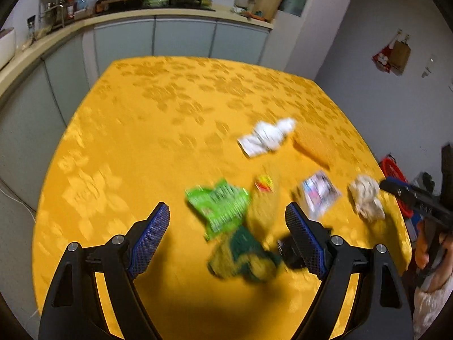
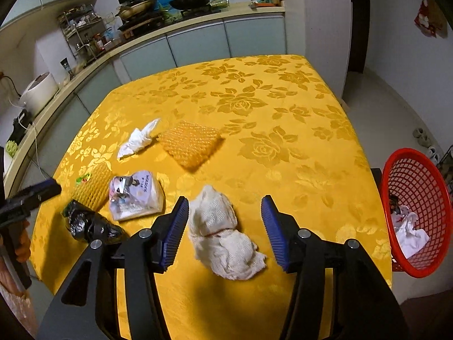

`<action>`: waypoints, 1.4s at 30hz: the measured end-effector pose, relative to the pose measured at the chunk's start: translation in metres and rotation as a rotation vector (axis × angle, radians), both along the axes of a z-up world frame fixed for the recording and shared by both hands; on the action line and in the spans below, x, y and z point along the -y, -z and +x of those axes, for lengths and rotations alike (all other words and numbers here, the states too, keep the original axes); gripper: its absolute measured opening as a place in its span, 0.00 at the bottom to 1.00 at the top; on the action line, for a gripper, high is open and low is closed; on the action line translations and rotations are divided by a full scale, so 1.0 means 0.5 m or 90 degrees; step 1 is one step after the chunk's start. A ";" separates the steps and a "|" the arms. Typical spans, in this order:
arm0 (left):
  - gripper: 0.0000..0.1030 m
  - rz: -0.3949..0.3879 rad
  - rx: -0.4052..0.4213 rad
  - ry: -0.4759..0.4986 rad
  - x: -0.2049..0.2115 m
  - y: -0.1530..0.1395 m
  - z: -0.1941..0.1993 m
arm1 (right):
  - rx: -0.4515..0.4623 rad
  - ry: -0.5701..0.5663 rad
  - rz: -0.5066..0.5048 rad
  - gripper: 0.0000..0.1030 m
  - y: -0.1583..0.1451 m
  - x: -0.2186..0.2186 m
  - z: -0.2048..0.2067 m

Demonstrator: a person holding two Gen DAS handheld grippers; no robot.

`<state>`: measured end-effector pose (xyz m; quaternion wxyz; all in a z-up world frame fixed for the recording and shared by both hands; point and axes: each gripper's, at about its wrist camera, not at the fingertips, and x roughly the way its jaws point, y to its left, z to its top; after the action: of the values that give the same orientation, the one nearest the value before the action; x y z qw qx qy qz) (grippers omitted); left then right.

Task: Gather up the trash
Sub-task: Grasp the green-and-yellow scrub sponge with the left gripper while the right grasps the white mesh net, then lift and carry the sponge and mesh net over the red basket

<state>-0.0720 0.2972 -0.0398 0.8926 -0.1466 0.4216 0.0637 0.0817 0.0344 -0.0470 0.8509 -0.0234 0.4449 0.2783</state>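
Item: crumpled cream cloth (image 2: 223, 232) on yellow table (image 2: 283, 113), between our spread right gripper (image 2: 225, 226) pads. Left gripper (image 1: 226, 221) released, empty. Step: grasp approach. Next: we clamp, carry to red basket (image 2: 410, 187).

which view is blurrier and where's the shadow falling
Left wrist view: motion blur smears the green wrapper and the white tissue; the left gripper itself stays sharp. Right wrist view: crisp, the cream cloth and red basket well defined. In both, dark shadow pools on the yellow tablecloth beneath the grippers, and fisheye bends the counter.
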 end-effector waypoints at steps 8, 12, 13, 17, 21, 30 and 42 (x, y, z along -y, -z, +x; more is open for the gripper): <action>0.71 0.003 -0.050 0.029 0.054 0.066 -0.008 | -0.025 -0.040 -0.020 0.56 0.035 -0.014 -0.017; 0.61 -0.010 -0.052 0.021 0.048 0.077 -0.002 | -0.037 -0.055 -0.036 0.56 0.055 -0.025 -0.021; 0.60 -0.013 -0.051 0.020 0.047 0.077 -0.001 | -0.038 -0.056 -0.039 0.56 0.059 -0.026 -0.021; 0.56 -0.018 -0.045 0.021 0.043 0.074 -0.003 | -0.050 -0.055 -0.043 0.56 0.075 -0.025 -0.017; 0.52 -0.021 -0.034 0.025 0.041 0.069 -0.010 | -0.049 -0.060 -0.052 0.56 0.083 -0.029 -0.017; 0.48 -0.029 -0.017 0.030 0.042 0.044 -0.036 | -0.051 -0.062 -0.040 0.35 0.077 -0.025 -0.015; 0.48 0.012 0.066 0.044 0.068 -0.066 -0.067 | 0.000 -0.035 0.052 0.34 0.004 0.015 -0.020</action>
<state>-0.1053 0.2635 -0.0067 0.9162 -0.1268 0.3791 0.0293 0.0716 0.0267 -0.0488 0.8431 -0.0008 0.4326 0.3194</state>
